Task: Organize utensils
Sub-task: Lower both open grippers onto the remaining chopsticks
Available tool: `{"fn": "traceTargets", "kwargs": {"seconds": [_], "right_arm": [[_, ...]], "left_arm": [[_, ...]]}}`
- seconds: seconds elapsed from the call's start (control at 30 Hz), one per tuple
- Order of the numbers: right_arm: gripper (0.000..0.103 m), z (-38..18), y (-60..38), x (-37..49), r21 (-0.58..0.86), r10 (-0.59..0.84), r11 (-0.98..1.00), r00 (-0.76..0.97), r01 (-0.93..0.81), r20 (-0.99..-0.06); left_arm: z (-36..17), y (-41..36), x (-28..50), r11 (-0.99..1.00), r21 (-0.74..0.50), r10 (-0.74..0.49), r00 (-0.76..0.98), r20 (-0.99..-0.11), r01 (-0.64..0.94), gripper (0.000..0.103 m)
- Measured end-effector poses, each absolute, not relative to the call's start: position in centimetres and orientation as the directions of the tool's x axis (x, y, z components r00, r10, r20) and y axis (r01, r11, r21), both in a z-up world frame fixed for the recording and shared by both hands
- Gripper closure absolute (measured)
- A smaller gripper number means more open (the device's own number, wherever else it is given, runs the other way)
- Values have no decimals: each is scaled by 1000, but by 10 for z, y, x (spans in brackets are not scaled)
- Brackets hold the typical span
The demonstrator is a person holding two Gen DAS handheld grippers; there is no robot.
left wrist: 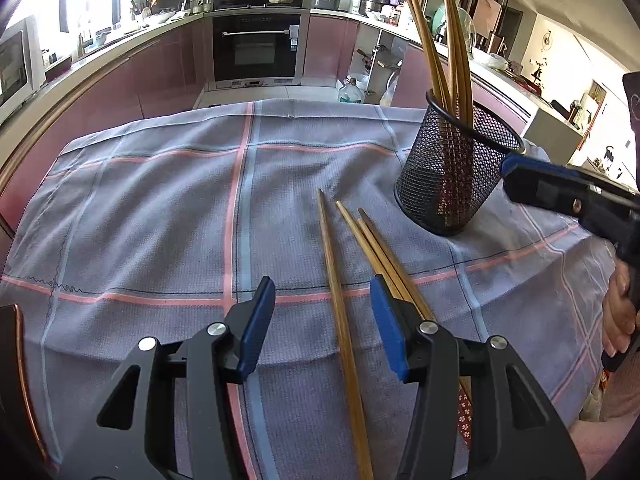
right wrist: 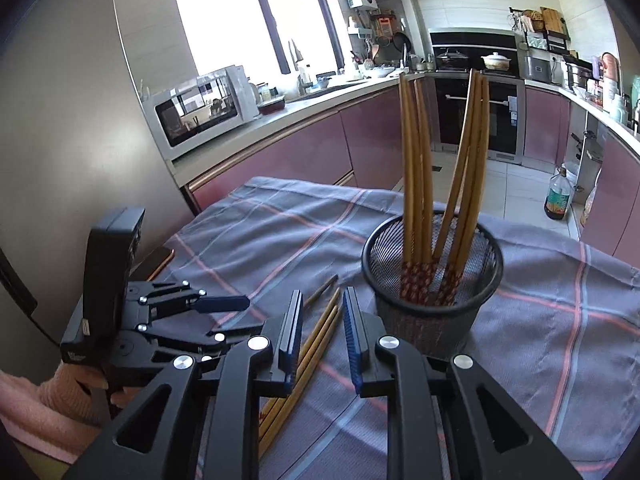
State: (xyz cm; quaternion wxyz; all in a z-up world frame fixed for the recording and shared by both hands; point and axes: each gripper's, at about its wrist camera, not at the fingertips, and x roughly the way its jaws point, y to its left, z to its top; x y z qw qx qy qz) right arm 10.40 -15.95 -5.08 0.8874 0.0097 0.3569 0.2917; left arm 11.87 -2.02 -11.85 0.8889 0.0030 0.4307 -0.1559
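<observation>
Loose chopsticks [left wrist: 340, 300]: slender wooden sticks, golden-brown, lying flat on the checked cloth [left wrist: 160, 220] that covers the tabletop; a red patterned band shows at the near end of one. The left wrist view shows three tips; one stick lies slightly apart to the left, the other two side by side and touching. Long axes run roughly from the near edge of the cloth away toward the kitchen, with the narrow tips pointing away and fanning slightly toward the mesh cup [left wrist: 456, 172]. In the right wrist view the same sticks [right wrist: 316, 340] run diagonally, tips up and to the right. Chopsticks in the cup [right wrist: 416, 168]: same wood, standing near upright with the red patterned ends down in the cup; they lean in two bunches, one left, one right, splayed apart at the top. The cup is black wire mesh, round, standing upright on the cloth just beside and beyond the loose tips. Left gripper [left wrist: 322, 324]: jaws released, standing apart over the near part of the loose sticks, one stick seen between the blue pads, pads not pressing it. Right gripper [right wrist: 322, 336]: jaws parted by a narrow gap, nothing clamped; it sits near the cup, above the loose sticks. A pink sleeve [right wrist: 48, 400] shows behind the left gripper in the right wrist view.
</observation>
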Motion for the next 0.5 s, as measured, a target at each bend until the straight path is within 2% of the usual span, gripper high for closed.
{"fn": "traceTargets", "kwargs": {"seconds": [0.17,0.5], "right_arm": [[83,-86,-152,101,267,520,829,501,-491,-692],[81,-111,-141,97,289,514,832,460,-474,-725]], "left_arm": [[-123,-20,113,953,-112,-260,576,-775,281,55],[-131,-24,109,956,-87,-238,570,-786,279,57]]}}
